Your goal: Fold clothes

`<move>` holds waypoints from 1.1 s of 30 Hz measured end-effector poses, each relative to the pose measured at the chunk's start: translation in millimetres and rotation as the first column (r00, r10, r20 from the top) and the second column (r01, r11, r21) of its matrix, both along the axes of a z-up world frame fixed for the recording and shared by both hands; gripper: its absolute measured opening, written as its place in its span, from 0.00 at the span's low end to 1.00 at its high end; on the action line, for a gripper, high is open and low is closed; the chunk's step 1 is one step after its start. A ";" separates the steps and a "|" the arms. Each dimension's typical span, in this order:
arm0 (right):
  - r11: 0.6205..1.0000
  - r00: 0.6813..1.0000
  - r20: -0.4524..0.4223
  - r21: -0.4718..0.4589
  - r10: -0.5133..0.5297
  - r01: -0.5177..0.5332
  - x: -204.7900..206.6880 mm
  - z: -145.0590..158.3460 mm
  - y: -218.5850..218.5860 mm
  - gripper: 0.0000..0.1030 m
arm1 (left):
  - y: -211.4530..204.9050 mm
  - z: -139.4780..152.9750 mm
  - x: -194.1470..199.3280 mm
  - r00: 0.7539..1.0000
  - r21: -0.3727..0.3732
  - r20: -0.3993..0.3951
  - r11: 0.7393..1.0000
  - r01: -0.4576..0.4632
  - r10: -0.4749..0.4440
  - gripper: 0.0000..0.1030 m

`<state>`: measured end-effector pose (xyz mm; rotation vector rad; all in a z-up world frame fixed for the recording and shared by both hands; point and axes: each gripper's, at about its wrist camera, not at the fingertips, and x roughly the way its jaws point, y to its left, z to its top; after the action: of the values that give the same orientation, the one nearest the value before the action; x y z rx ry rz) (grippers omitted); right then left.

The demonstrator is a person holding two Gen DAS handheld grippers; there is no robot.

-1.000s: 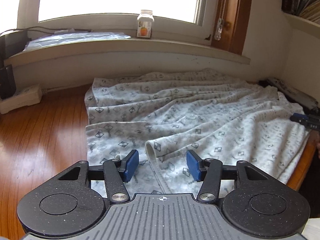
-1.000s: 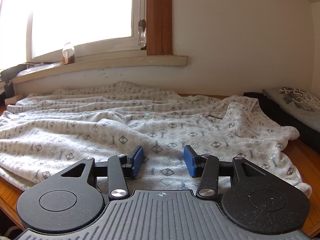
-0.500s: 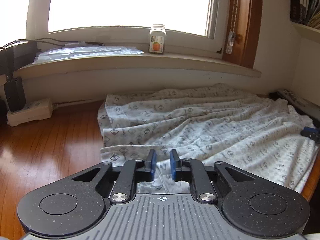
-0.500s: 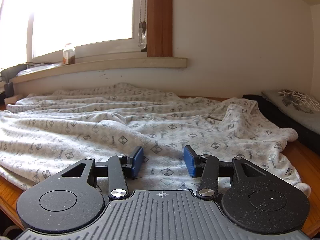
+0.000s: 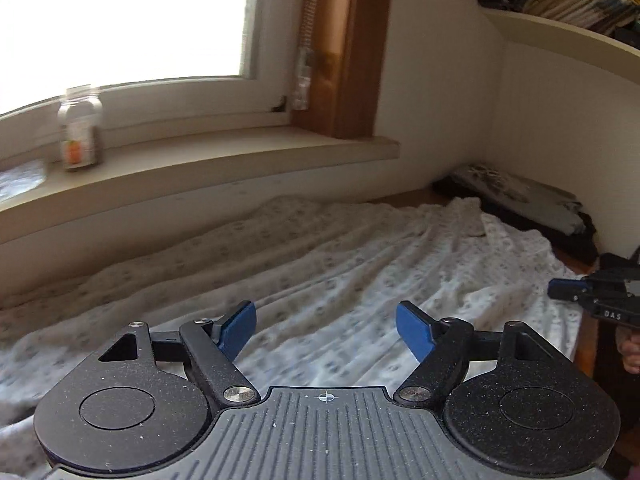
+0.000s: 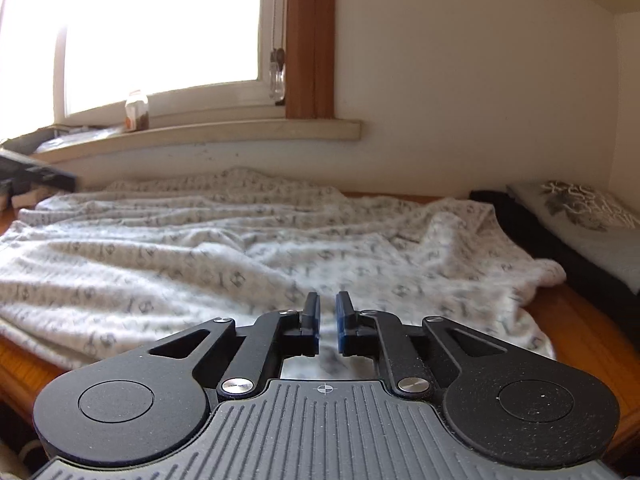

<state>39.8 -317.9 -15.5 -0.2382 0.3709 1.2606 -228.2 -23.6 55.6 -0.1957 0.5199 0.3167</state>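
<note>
A white garment with a grey diamond print point(image 6: 248, 248) is spread, rumpled, across most of the wooden surface point(image 6: 576, 320), from the back edge under the window sill point(image 6: 240, 132) to the near edge, where its hem hangs slightly over. The right gripper point(image 6: 327, 326) is held low over the near edge with its jaws narrowed to a slim gap after just closing; cloth is seen in and below that gap, but whether the hem is truly pinched cannot be told. It is judged that a grip on the near hem is being sought, so that the fabric can be lifted for a fold. The left gripper point(image 5: 326, 330) is held above the garment with its jaws wide, having just opened, and nothing is between them; it appears to be free for a new hold. A folded dark garment point(image 6: 580, 240) is laid at the right edge, apart from the work, and a small jar point(image 5: 80, 136) stands on the sill.
</note>
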 end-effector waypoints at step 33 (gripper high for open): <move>0.947 0.948 0.111 -0.165 0.297 -0.277 -47.7 17.8 61.3 0.04 | -23.6 -38.3 104.3 0.948 -0.199 0.094 0.927 0.317 -0.303 0.49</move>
<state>-7.9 -256.6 2.3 -0.5162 0.3208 1.4972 -123.8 -47.2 17.2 -0.3244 0.5140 -0.0557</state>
